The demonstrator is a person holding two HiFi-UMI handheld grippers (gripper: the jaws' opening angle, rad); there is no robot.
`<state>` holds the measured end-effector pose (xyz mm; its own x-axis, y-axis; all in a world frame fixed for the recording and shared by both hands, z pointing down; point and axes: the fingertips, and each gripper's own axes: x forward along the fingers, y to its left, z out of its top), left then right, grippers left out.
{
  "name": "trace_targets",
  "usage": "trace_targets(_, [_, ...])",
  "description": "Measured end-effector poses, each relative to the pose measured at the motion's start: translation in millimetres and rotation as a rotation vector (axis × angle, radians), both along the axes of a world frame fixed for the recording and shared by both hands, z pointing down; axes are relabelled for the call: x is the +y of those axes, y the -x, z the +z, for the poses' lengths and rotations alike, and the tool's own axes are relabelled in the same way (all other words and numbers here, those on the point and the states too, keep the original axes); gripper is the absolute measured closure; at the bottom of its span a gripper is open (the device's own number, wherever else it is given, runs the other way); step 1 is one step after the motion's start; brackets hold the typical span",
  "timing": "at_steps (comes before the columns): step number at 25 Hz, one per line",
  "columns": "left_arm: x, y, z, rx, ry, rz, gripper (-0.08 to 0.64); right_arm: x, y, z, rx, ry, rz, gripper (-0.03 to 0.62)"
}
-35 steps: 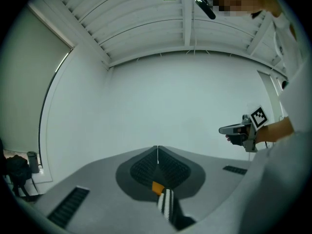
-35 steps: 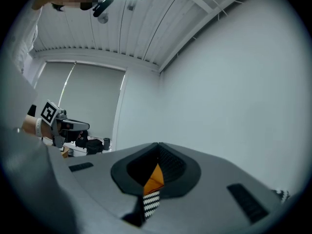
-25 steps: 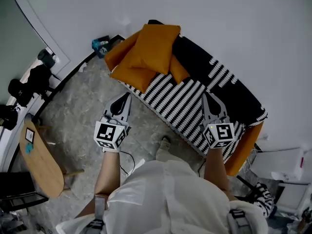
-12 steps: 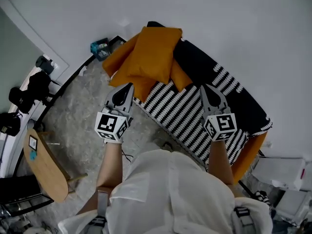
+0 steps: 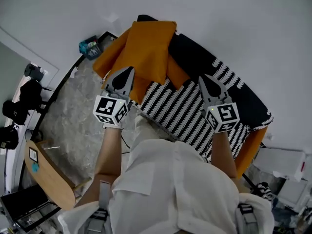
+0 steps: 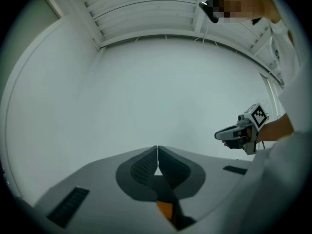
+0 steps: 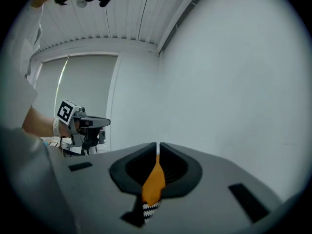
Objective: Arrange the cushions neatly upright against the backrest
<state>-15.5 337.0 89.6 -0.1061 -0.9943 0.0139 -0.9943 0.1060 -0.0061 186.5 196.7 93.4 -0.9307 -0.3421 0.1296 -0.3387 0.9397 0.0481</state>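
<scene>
While the orange cushions (image 5: 146, 48) lay heaped at the sofa's (image 5: 190, 108) left end, the left tongs (image 5: 126, 71) were shut and the right tongs (image 5: 203, 79) nearly so, both empty, so they probably needed opening wide to pinch a cushion's top edge.

Cushions (image 5: 146, 52) in a heap at left end of sofa (image 5: 175, 106), wall (image 5: 234, 18) behind.

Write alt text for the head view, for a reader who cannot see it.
Seen from above, a person in a white shirt holds the left gripper and right gripper toward a black-and-white striped sofa. Orange cushions lie piled at its left end, just beyond the left gripper.
</scene>
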Motion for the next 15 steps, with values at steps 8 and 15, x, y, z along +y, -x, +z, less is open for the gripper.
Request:
trace_targets(8, [-79,99,29,0.008,0.031,0.160,0.541,-53,99,32,0.027,0.027,0.103,0.548])
trace_targets(15, [-152,175,48,-0.073,0.143,0.380,0.541,-88,171,58,0.064,0.079,0.211,0.540])
